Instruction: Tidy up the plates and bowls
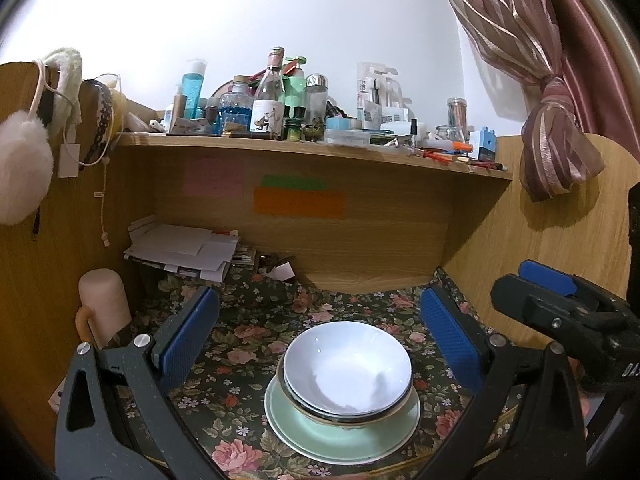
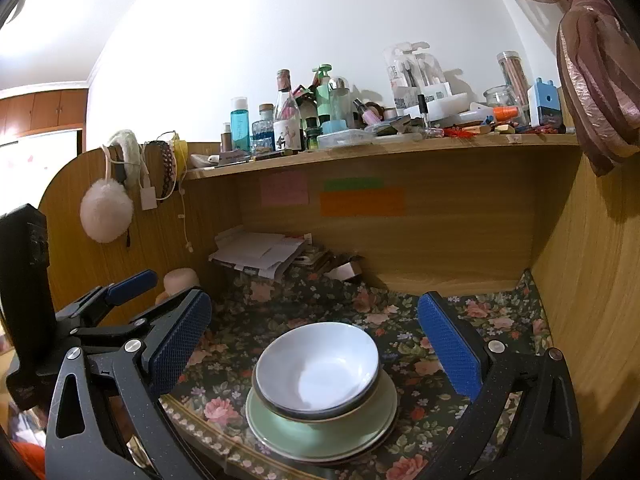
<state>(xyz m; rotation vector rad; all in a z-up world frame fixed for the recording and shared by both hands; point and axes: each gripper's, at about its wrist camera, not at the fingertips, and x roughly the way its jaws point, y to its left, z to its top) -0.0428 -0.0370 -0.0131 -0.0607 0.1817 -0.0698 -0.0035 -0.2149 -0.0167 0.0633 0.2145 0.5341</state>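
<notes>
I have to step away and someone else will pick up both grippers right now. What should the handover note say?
Left gripper: jaws open, empty, hovering over the stack.
Right gripper: jaws open, empty, also aimed at the stack.
Dishes: white bowl nested in a second bowl, on the green plate, with another plate edge visible beneath it, all near the front edge of the floral desk mat.
Done: the visible bowls and plates are gathered in one stack.
Left: no loose dishes are in view; check outside the frames, or move the stack if needed.

White wall (image 2: 240,40), wooden desk hutch (image 1: 360,240), cluttered shelf (image 1: 280,146), floral tablecloth (image 1: 248,344), pink tied curtain (image 1: 560,128)
</notes>
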